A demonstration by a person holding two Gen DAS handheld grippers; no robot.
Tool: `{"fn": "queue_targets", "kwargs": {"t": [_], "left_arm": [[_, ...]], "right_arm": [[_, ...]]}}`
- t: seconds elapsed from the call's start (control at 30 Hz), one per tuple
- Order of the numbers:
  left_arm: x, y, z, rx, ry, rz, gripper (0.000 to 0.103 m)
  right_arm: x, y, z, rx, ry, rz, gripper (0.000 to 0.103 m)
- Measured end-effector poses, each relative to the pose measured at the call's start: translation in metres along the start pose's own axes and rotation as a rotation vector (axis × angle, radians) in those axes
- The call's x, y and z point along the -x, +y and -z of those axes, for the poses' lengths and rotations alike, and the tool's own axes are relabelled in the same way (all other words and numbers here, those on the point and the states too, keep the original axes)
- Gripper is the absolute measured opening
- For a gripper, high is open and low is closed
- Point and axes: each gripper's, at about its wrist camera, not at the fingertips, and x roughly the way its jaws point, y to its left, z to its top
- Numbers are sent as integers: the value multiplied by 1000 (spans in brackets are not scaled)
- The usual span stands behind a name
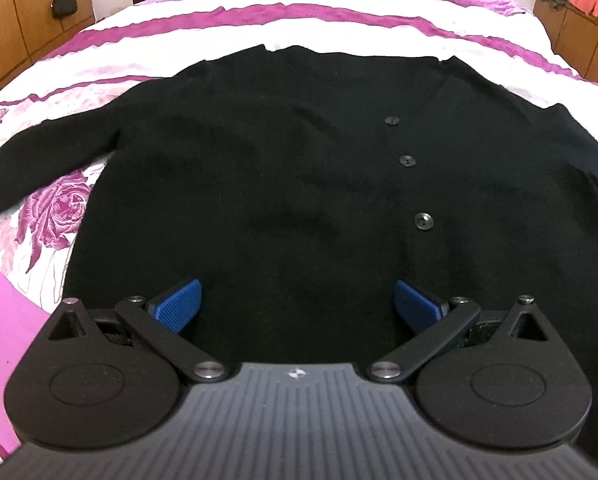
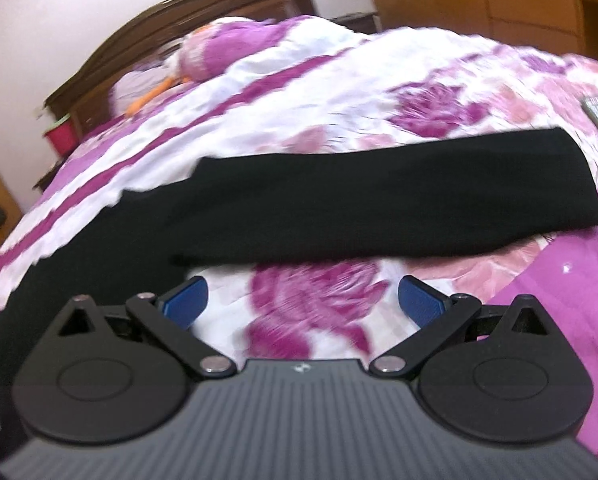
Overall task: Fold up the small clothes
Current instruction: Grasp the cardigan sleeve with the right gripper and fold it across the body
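Note:
A black buttoned cardigan point(image 1: 283, 184) lies flat on the bed, front up, with three buttons point(image 1: 407, 160) in a row and both sleeves spread out. My left gripper point(image 1: 297, 300) is open and empty, over the cardigan's lower hem. In the right wrist view the cardigan's right sleeve point(image 2: 379, 208) stretches across the bed to its cuff on the right. My right gripper point(image 2: 303, 300) is open and empty, just short of that sleeve, over the floral sheet.
The bed has a purple and white floral sheet point(image 1: 319, 20) point(image 2: 319, 304). Pillows point(image 2: 215, 52) and a dark wooden headboard point(image 2: 179, 20) lie at the far end. Wooden cupboards point(image 1: 23, 20) stand to the left, a dresser point(image 1: 579, 28) to the right.

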Motion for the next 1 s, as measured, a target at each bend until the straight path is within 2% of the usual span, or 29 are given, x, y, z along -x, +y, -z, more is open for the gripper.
{"fn": "queue_targets", "kwargs": {"t": [0.1, 0.4, 0.6, 0.73, 0.83, 0.9, 0.93, 0.97, 1.0], "left_arm": [[-5, -2, 0, -12, -3, -9, 103], [-15, -6, 2, -12, -4, -35, 103], [-19, -3, 2, -8, 8, -20, 103], [-21, -3, 1, -9, 6, -21, 103], [-21, -3, 2, -16, 2, -21, 103], [-21, -4, 2, -23, -3, -20, 103], [-20, -4, 3, -25, -5, -20, 103], [-20, -4, 3, -26, -8, -21, 103], [-19, -4, 4, -28, -10, -21, 103]], "right_arm": [[-12, -15, -2, -65, 1, 3, 103], [-35, -40, -3, -171, -72, 5, 103], [-31, -47, -3, -227, -103, -17, 102], [-27, -58, -7, -350, -180, -32, 102], [-33, -63, -16, -361, -231, 11, 95], [-38, -66, -22, -368, -252, 40, 77], [-41, -67, -25, -372, -258, 64, 73], [-43, -68, -27, -370, -259, 79, 63], [-45, -68, -29, -358, -259, 93, 47]]}}
